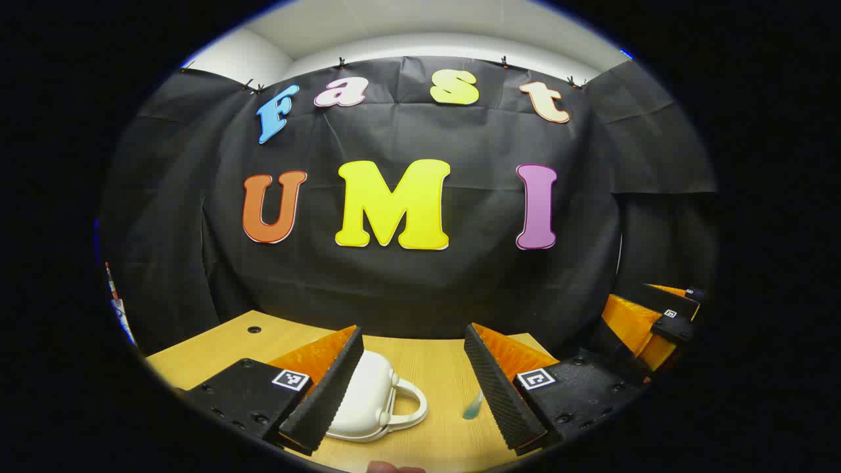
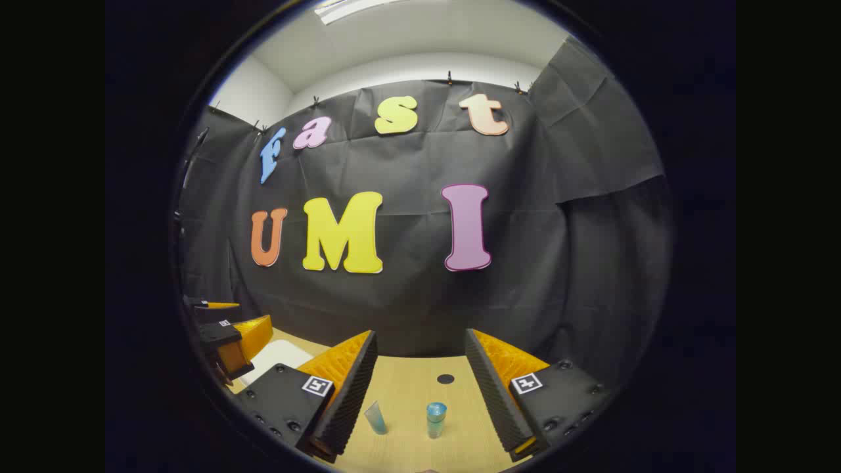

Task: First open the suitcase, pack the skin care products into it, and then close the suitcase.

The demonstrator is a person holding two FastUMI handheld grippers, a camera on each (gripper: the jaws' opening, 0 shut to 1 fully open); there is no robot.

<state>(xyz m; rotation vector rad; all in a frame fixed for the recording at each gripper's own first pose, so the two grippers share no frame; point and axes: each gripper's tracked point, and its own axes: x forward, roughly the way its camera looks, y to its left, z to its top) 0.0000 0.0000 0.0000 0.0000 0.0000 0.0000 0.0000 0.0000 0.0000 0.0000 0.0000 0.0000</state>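
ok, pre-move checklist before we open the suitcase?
1. Suitcase shut, lying flat on the table: ok.
2. Left gripper open, nothing held: ok.
3. Right gripper open, nothing held: ok.
4. Tube and bottle standing clear of the suitcase: ok.
5. Latch or zip position: cannot tell.
6. Handle faces the left gripper, unobstructed: ok.

Wooden table (image 2: 407, 394) with white suitcase (image 1: 364, 394), closed; blue tube (image 2: 376, 418) and blue bottle (image 2: 435, 419) upright nearby
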